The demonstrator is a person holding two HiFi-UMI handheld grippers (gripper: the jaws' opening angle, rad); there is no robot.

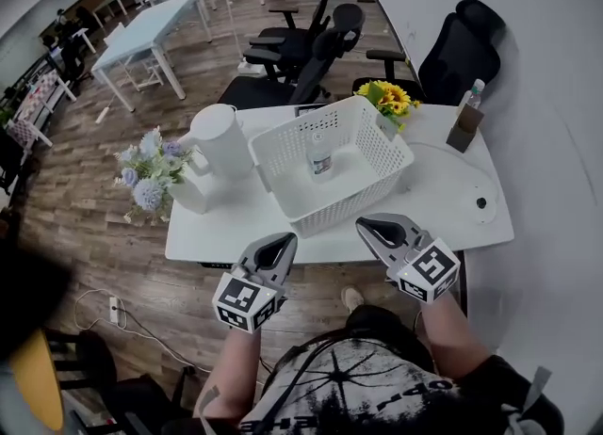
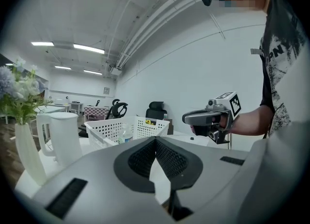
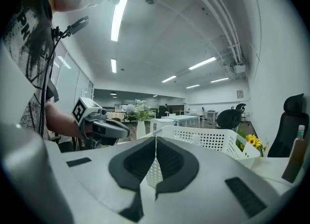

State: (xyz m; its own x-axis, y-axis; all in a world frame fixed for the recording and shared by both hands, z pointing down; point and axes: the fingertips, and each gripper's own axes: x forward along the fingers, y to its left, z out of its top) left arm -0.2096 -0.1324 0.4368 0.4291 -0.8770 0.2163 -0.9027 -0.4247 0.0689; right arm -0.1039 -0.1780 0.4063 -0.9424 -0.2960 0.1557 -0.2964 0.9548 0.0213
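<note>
Two closed, empty grippers, left gripper (image 1: 279, 245) and right gripper (image 1: 372, 229), hang near the white basket (image 1: 339, 209) with a bottle (image 1: 320, 160) inside. A hard push could knock the basket and tip the bottle.

White table (image 1: 443, 188) just ahead of both grippers. Directly on it:
- perforated white basket (image 1: 332, 209), ahead between left gripper (image 1: 273, 252) and right gripper (image 1: 382, 231)
- white jug (image 1: 221, 136) and flower vase (image 1: 191, 193), ahead-left of left gripper
- sunflowers (image 1: 388, 99) and brown bottle (image 1: 464, 125), well beyond right gripper
</note>
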